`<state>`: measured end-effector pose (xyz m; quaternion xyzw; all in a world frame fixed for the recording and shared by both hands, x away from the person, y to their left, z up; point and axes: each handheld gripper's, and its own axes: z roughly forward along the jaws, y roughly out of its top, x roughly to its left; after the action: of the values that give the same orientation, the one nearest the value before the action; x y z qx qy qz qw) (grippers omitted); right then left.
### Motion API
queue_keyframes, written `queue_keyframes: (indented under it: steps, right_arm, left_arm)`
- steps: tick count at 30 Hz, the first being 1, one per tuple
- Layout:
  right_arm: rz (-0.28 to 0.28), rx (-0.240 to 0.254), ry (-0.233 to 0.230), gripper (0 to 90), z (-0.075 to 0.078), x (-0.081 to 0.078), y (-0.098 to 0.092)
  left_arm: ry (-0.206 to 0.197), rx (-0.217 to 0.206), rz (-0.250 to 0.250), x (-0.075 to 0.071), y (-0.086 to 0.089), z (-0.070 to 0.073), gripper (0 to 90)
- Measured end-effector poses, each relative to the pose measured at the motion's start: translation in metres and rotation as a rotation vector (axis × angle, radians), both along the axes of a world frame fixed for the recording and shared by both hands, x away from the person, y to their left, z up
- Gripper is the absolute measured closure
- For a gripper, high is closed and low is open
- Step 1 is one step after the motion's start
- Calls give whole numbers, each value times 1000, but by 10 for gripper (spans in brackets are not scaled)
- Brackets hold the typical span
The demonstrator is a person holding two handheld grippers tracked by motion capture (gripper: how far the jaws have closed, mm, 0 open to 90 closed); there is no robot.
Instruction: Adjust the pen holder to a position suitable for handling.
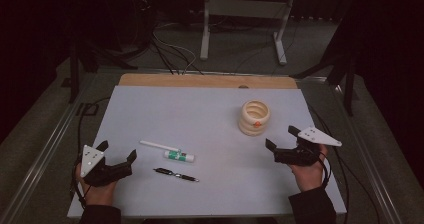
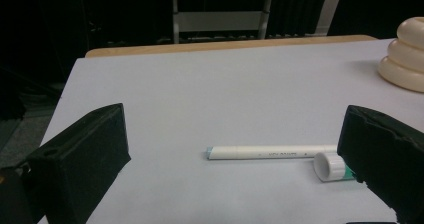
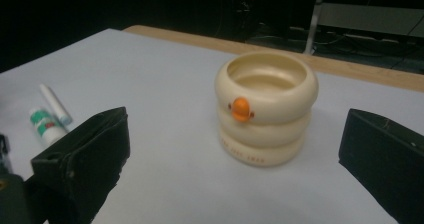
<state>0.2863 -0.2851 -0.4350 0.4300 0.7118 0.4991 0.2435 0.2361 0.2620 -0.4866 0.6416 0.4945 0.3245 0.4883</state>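
1. High view: we rest both hands at the near edge of the bench (image 1: 150, 99). The left claw (image 1: 118, 152) stands spread and empty, just short of the white pen (image 1: 159, 145), the glue stick (image 1: 179, 156) and the black pen (image 1: 176, 174). The right claw (image 1: 281, 138) is likewise spread and empty, pointing at the cream ringed holder (image 1: 254, 117), which stands upright right of centre.

2. Left gripper view: between our wide jaws the white pen (image 2: 270, 152) lies crosswise, with the glue stick's cap (image 2: 330, 165) just beside its end. We judge that closing here could catch both together, or roll the pen away.

3. Right gripper view: the holder (image 3: 266, 109) sits ahead between our parted jaws, its orange knob (image 3: 241, 109) facing us. A push on its rounded wall could tip or slide it, since nothing steadies it.
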Motion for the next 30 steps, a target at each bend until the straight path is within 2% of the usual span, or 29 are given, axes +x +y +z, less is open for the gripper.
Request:
queue_keyframes:
  steps: [8, 9, 13, 19, 23, 24, 25, 30]
  right_arm:
    - [-16, 3, 0, 0, 18, 20, 5]
    - [-20, 0, 8, 1, 21, 28, 6]
    - [-30, -1, 39, 0, 21, 44, 8]
    - [-50, -38, 107, 0, 18, 68, 11]
    - [-61, -65, 169, 0, 15, 85, 13]
    - [-61, -65, 169, 0, 15, 85, 13]
    - [-68, -81, 193, 0, 15, 93, 14]
    - [-96, -87, 240, 0, 16, 113, 14]
  left_arm:
    - [-2, 2, 4, -1, -1, 0, 6]
    - [-2, 2, 4, -1, -1, 0, 5]
    - [3, 7, 7, -1, -1, -1, 5]
    - [7, 14, 1, 0, -3, -2, 5]
    - [5, 12, 9, -1, -2, -1, 6]
    - [3, 11, 10, -1, -2, -1, 6]
    - [3, 8, 11, -1, -1, -2, 6]
    - [8, 14, 4, 0, -3, -2, 5]
